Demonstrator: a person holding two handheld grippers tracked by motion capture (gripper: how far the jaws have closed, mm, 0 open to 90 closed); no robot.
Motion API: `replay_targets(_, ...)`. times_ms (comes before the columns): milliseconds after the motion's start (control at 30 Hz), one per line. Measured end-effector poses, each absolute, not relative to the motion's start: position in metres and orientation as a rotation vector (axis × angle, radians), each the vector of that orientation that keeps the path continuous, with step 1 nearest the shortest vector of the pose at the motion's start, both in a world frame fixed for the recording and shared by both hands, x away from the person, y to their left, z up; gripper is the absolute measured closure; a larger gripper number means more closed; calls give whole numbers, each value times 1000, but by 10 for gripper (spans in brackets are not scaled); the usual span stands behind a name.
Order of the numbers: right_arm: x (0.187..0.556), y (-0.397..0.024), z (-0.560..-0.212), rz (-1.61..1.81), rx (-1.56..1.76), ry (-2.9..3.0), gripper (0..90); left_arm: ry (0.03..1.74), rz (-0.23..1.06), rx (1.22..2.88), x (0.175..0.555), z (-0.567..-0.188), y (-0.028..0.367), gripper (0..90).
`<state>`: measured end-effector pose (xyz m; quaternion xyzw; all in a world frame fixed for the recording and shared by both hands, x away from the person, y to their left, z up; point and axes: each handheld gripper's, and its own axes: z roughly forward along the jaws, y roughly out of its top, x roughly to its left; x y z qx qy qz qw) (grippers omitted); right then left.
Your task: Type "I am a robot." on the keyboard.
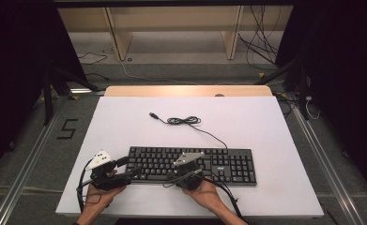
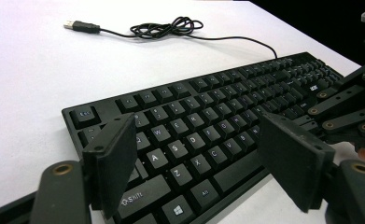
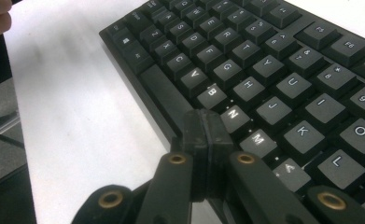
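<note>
- Your bench (image 1: 125,122) is a white sheet over a wooden top, set in a dark room with pale shelving and loose wires on the floor behind it.
- A taped "5" (image 1: 66,129) marks the grey floor to the left of the bench.
- Your left claw (image 1: 126,168) sits at the near left of the bench, held in your left hand (image 1: 101,193), with a grey three-cornered plate on top.
- That claw is released: in the left gripper view its jaws stand wide apart over the left end of the keyboard (image 2: 208,135), one above the Shift and Caps Lock corner, the other past the space bar, gripping nothing.
- The keyboard lies flat across the near middle of the bench, black, its long side facing you, number pad at the right end.
- Its cord (image 1: 186,121) runs from the back edge toward the far side, knots into a small tangle, and ends in a USB plug (image 1: 152,115) lying loose on the white sheet.
- Your right claw (image 1: 171,178) is over the front edge of the keyboard near its middle, held in your right hand (image 1: 208,193).
- That claw is clenched on nothing: in the right gripper view its two pads (image 3: 203,135) meet flat, tips at the keyboard's front edge by the right end of the space bar, just before the N key (image 3: 232,115); you cannot tell whether they touch it.
</note>
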<state>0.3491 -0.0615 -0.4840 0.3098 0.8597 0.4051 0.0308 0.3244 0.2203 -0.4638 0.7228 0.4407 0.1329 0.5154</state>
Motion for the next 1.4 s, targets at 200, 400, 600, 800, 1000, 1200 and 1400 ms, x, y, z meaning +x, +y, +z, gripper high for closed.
replay_targets(200, 349, -64, -481, 1293, 967, 2642, 854, 1060, 320, 1734, 325, -464, 221, 280)
replay_targets(400, 348, -65, -478, 1321, 970, 2630, 839, 1060, 321, 1735, 325, -464, 221, 280)
replay_targets(600, 349, -68, -475, 1355, 970, 2615, 808, 1061, 323, 1737, 325, -464, 221, 280)
replay_targets(800, 349, -69, -473, 1373, 968, 2609, 768, 1065, 321, 1738, 325, -464, 220, 281)
replay_targets(1000, 349, -70, -472, 1390, 965, 2607, 692, 1069, 319, 1734, 327, -464, 221, 282)
replay_targets(1200, 348, -71, -471, 1403, 968, 2610, 633, 1072, 325, 1738, 328, -464, 220, 287)
replay_targets(1400, 348, -71, -470, 1406, 976, 2602, 557, 1086, 329, 1734, 330, -463, 220, 300)
